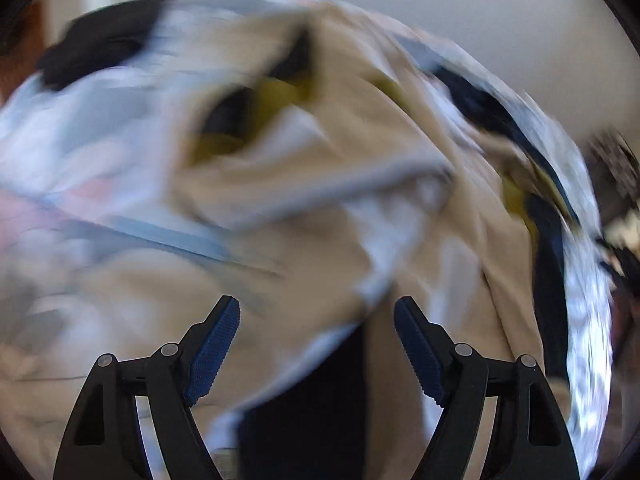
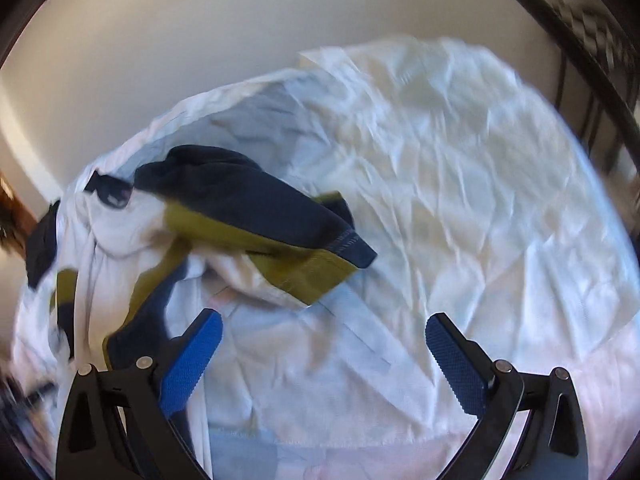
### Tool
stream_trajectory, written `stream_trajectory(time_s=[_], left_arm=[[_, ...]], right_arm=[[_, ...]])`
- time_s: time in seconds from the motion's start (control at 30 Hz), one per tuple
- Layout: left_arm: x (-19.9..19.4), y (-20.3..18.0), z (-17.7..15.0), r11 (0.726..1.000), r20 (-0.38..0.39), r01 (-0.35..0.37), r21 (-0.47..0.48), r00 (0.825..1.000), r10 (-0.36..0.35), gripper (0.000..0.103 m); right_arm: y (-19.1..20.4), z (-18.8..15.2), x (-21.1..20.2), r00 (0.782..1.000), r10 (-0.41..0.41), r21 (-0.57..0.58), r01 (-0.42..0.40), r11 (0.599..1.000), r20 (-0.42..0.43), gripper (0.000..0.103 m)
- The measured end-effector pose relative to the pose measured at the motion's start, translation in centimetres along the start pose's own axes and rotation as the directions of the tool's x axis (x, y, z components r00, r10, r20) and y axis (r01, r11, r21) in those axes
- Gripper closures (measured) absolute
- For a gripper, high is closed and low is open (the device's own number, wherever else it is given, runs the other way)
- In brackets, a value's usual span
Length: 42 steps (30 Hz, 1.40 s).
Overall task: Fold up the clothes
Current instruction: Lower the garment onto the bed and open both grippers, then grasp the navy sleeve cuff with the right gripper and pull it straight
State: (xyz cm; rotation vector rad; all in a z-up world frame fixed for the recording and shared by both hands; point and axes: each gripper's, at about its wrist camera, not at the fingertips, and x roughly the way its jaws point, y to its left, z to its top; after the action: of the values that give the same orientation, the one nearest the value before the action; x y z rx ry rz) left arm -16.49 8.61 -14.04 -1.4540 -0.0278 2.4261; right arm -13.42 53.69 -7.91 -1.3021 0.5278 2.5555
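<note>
A heap of clothes lies on a bed. In the blurred left wrist view a cream garment [image 1: 304, 184] fills the middle, with olive-yellow cloth [image 1: 280, 92] and navy cloth [image 1: 544, 248] showing through its folds. My left gripper [image 1: 317, 308] hangs open just above the heap, nothing between its blue pads [image 1: 212, 352]. In the right wrist view a navy garment [image 2: 248, 200] lies on an olive-yellow one [image 2: 296, 268], over a pale blue-white shirt [image 2: 304, 360]. My right gripper [image 2: 323, 322] is open above that shirt.
A crumpled white sheet [image 2: 460, 160] covers the bed to the right of the heap. A plain cream wall [image 2: 160, 40] stands behind. A dark metal bed frame [image 2: 592, 80] runs along the right edge. A black item [image 1: 104, 48] lies at the heap's far left.
</note>
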Motion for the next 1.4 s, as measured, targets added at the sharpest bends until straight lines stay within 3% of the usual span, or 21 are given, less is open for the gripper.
stream_trajectory(time_s=[0.1, 0.13, 0.2, 0.3, 0.33, 0.37, 0.4, 0.5, 0.7, 0.73, 0.77, 0.83, 0.87, 0.9, 1.03, 1.13, 1.27, 1.4], left_arm=[[0.2, -2.0, -0.1, 0.99, 0.042, -0.069, 0.126, 0.997, 0.064, 0.023], [0.1, -2.1, 0.1, 0.992, 0.055, -0.049, 0.117, 0.998, 0.043, 0.023], [0.5, -1.8, 0.7, 0.997, 0.031, -0.008, 0.077, 1.0, 0.005, 0.023], [0.9, -1.3, 1.3, 0.999, 0.004, 0.032, 0.027, 0.999, -0.032, 0.023], [0.7, -1.1, 1.6, 1.0, 0.011, 0.03, 0.009, 0.999, -0.03, 0.023], [0.3, -0.9, 1.8, 0.999, 0.019, 0.033, -0.001, 0.999, -0.033, 0.023], [0.0, -0.6, 1.7, 0.999, 0.023, 0.034, -0.006, 0.999, -0.034, 0.023], [-0.1, -0.3, 1.4, 1.0, 0.014, 0.023, -0.003, 1.0, -0.023, 0.023], [0.6, 0.7, 0.7, 1.0, -0.042, 0.016, -0.022, 0.999, -0.017, 0.023], [0.7, 0.7, 0.7, 1.0, -0.044, 0.009, -0.017, 0.999, -0.009, 0.023], [0.7, 0.6, 0.7, 1.0, -0.048, -0.005, -0.006, 0.999, 0.005, 0.023], [0.6, 0.4, 0.7, 1.0, -0.049, -0.016, 0.011, 0.999, 0.017, 0.023], [0.3, 0.3, 0.7, 1.0, -0.05, -0.018, 0.015, 0.999, 0.019, 0.023], [0.0, 0.4, 0.8, 1.0, -0.049, -0.019, 0.019, 0.999, 0.02, 0.023], [-1.7, 1.1, 1.0, 1.0, -0.043, 0.003, 0.014, 0.999, -0.002, 0.023], [-2.3, 1.5, 0.5, 0.997, -0.099, 0.071, 0.012, 0.993, -0.069, 0.023], [-4.5, 0.7, -1.0, 0.996, -0.084, 0.059, 0.061, 0.995, -0.053, 0.023], [-8.5, -1.0, -3.5, 0.987, -0.064, -0.028, 0.157, 0.997, 0.038, 0.023]], right_arm=[[-0.5, 1.3, 2.0, 1.0, 0.016, 0.007, -0.016, 1.0, 0.005, 0.011], [-0.5, 1.8, 2.5, 1.0, 0.018, 0.014, -0.018, 1.0, 0.024, 0.01], [-0.2, 2.5, 4.4, 1.0, 0.014, 0.024, -0.013, 1.0, -0.024, 0.01], [1.3, 3.0, 5.9, 0.998, 0.037, 0.02, -0.036, 0.999, -0.051, 0.02], [2.0, 3.0, 5.7, 0.999, 0.031, -0.015, -0.032, 0.999, -0.03, 0.055], [2.4, 3.1, 5.6, 1.0, 0.02, -0.043, -0.021, 0.999, -0.023, 0.08], [2.4, 3.2, 5.6, 1.0, 0.001, -0.063, -0.003, 0.998, -0.03, 0.088], [2.6, 3.4, 5.1, 0.998, -0.058, -0.126, 0.053, 0.991, -0.04, 0.094], [0.0, 6.6, 0.5, 0.974, -0.225, -0.196, 0.225, 0.954, 0.023, 0.094], [-0.8, 7.2, -0.1, 0.967, -0.251, -0.181, 0.254, 0.95, 0.036, 0.087], [-1.3, 7.5, -0.6, 0.959, -0.278, -0.169, 0.282, 0.944, 0.05, 0.078], [-1.7, 7.4, -1.4, 0.941, -0.33, -0.155, 0.338, 0.928, 0.077, 0.016], [-1.8, 7.3, -1.7, 0.93, -0.356, -0.148, 0.366, 0.919, 0.091, 0.009], [-1.7, 6.7, -2.3, 0.933, -0.351, -0.146, 0.36, 0.922, 0.084, 0.011], [0.3, 0.8, -5.4, 0.985, -0.167, -0.163, 0.158, 0.974, -0.041, 0.011], [2.1, -4.8, -6.8, 0.987, -0.064, -0.184, 0.036, 0.982, -0.148, 0.011], [4.6, -12.2, -8.6, 0.955, 0.069, -0.191, -0.128, 0.973, -0.289, 0.019], [6.8, -18.9, -10.5, 0.892, 0.187, -0.173, -0.278, 0.945, -0.412, 0.02]])
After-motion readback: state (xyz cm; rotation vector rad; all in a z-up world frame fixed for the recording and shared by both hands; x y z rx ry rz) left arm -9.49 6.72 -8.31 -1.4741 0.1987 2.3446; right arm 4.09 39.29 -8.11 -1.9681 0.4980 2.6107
